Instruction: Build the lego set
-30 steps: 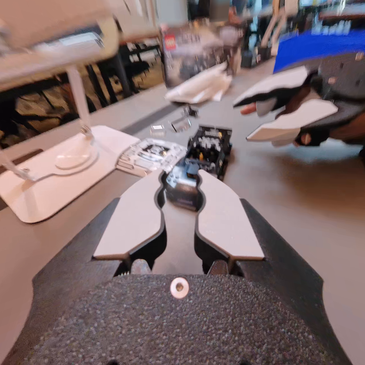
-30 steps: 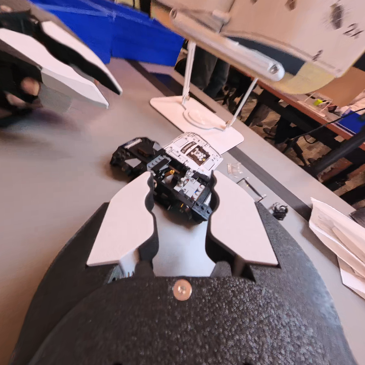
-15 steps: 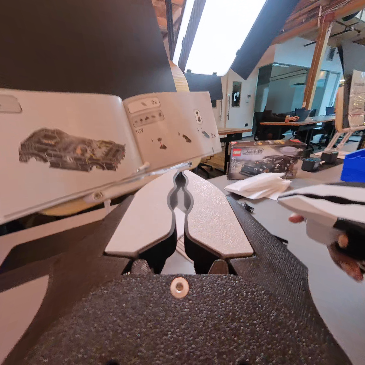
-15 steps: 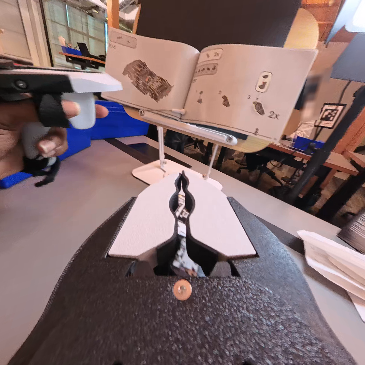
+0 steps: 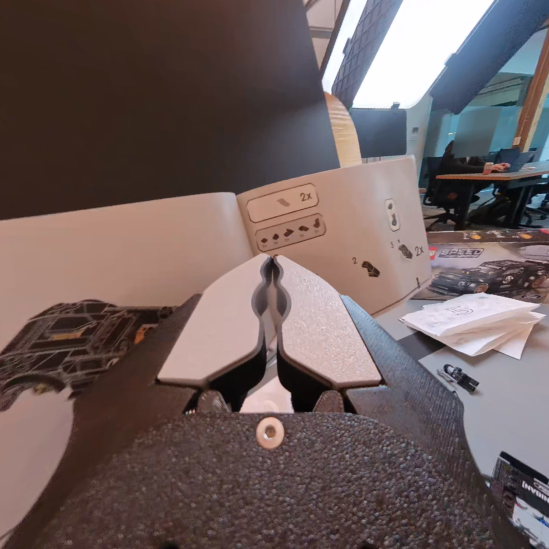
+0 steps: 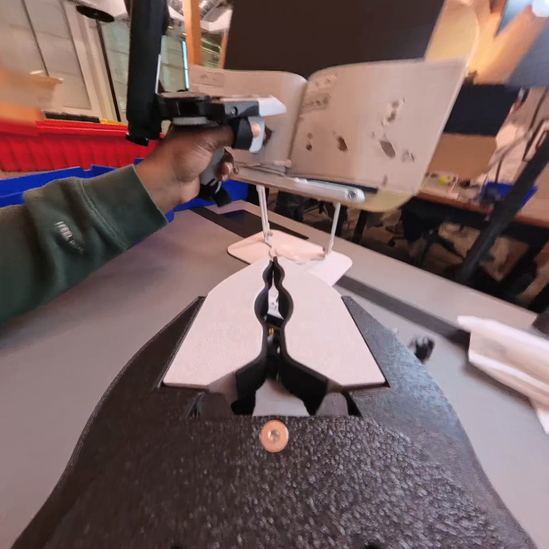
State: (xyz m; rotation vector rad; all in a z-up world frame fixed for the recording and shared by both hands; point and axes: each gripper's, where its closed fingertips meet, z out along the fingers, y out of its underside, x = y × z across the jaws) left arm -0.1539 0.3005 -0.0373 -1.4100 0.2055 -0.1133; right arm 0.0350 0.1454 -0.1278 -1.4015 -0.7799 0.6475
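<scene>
The open instruction booklet [image 5: 326,237] fills the left wrist view on its white stand. My left gripper [image 5: 271,261] is shut and empty, its tips right in front of the booklet's lower fold; I cannot tell if they touch. In the right wrist view, a hand in a green sleeve holds the left gripper [image 6: 267,107] up against the booklet [image 6: 371,118]. My right gripper [image 6: 274,261] is shut and empty above the table. Part of the black and white lego car model [image 6: 273,315] shows through the gap between its fingers, lying below them.
The lego box [image 5: 490,267] and folded white paper bags [image 5: 472,323] lie at the right. A small black piece [image 5: 459,380] sits on the grey table. The stand's white base [image 6: 326,261] is ahead of the right gripper. Red [image 6: 59,142] and blue bins [image 6: 29,184] stand far left. Tip to tip, the grippers are about 25 cm apart. The small black piece [image 5: 459,380] is closer to my right gripper, around 25 cm from its tips; the left tips are 35 cm off.
Both grippers went from open around the car model to shut and lifted away from it. The left gripper has moved up close to the booklet.
</scene>
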